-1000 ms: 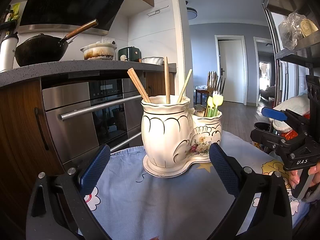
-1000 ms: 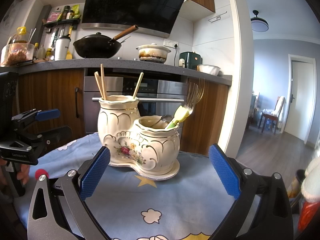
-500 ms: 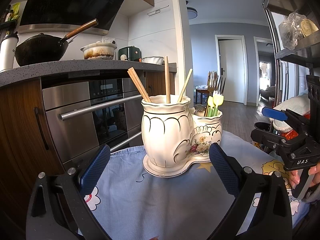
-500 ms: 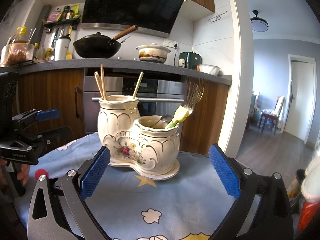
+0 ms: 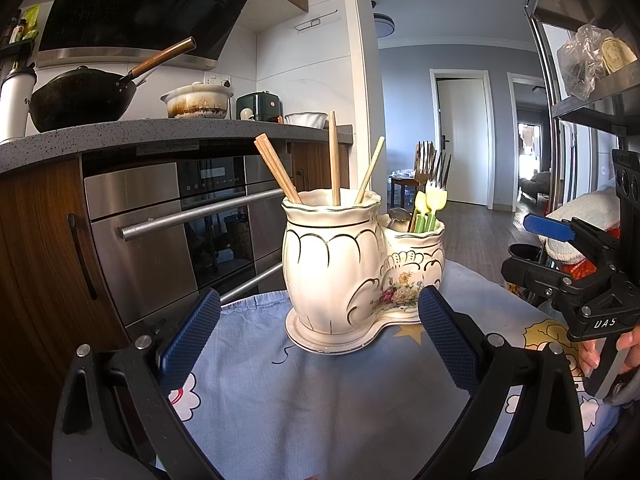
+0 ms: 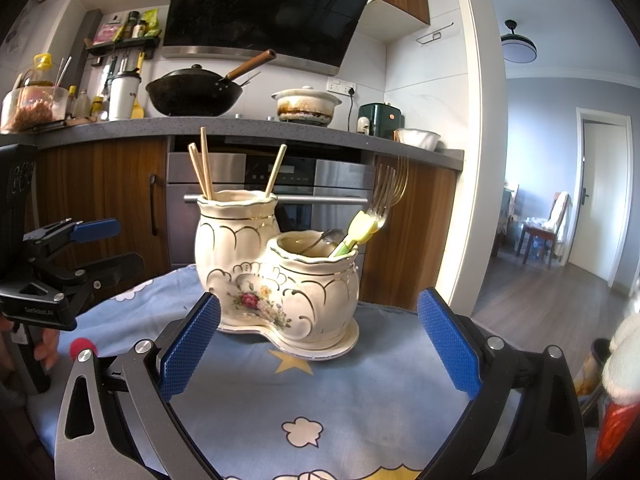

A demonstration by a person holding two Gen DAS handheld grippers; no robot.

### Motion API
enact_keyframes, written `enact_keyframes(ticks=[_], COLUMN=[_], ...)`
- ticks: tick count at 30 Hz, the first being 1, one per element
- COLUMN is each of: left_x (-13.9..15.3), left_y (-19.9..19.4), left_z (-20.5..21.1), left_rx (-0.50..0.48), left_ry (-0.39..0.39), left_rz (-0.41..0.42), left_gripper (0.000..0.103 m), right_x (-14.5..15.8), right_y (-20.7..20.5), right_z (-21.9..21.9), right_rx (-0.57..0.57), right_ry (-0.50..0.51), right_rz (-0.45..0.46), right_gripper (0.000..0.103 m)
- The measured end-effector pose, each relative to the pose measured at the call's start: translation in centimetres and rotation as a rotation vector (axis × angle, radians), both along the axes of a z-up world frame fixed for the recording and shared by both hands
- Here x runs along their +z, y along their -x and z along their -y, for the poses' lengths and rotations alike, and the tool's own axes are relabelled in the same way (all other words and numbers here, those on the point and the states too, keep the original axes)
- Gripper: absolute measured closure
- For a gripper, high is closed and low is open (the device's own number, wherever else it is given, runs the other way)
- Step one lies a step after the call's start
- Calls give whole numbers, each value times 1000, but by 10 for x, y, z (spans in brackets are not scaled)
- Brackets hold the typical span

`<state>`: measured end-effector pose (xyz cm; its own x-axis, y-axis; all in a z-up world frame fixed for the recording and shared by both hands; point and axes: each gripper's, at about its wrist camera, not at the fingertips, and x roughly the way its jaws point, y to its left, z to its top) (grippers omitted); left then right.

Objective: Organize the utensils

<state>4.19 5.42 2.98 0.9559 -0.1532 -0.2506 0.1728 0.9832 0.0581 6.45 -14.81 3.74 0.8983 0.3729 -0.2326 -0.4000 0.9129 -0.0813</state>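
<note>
A cream ceramic double utensil holder (image 5: pixel 360 268) (image 6: pixel 280 276) stands on the blue cartoon tablecloth (image 5: pixel 320 400). Its taller pot holds several wooden chopsticks (image 5: pixel 334 158) (image 6: pixel 204 164). Its lower pot holds forks with yellow-green handles (image 5: pixel 430 200) (image 6: pixel 366 224) and a metal spoon (image 6: pixel 324 238). My left gripper (image 5: pixel 320 344) is open and empty, just in front of the holder. My right gripper (image 6: pixel 318 344) is open and empty, in front of the holder from the other side. Each gripper shows in the other's view, the right gripper (image 5: pixel 560 264) and the left gripper (image 6: pixel 84 252).
A kitchen counter (image 6: pixel 240 124) with a black wok (image 6: pixel 196 94), a pot (image 6: pixel 306 104) and a built-in oven (image 5: pixel 180 224) stands behind the table. A metal shelf rack (image 5: pixel 592 80) stands at the right. A hallway with doors lies beyond.
</note>
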Motion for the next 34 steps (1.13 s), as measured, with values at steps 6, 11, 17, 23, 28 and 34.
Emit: enact_keyframes(ticks=[6,11,17,23,28,34], left_x=[0,0,0,-2,-4,-5], left_y=[0,0,0,-1,-2,-1], left_z=[0,0,0,1,1,2], left_rx=[0,0,0,-6,-5,-4], left_ry=[0,0,0,-2,-4,-4], left_rz=[0,-1,-1,-4,-5,-8], left_gripper=[5,5,5,5,5,5], right_x=[0,0,0,0,0,0], right_y=[0,0,0,0,0,0], right_z=[0,0,0,0,0,0], right_rx=[0,0,0,0,0,0], right_ry=[0,0,0,0,-1,-1], right_rz=[0,0,-1,-1,-2,-1], right_gripper=[5,5,5,5,5,5])
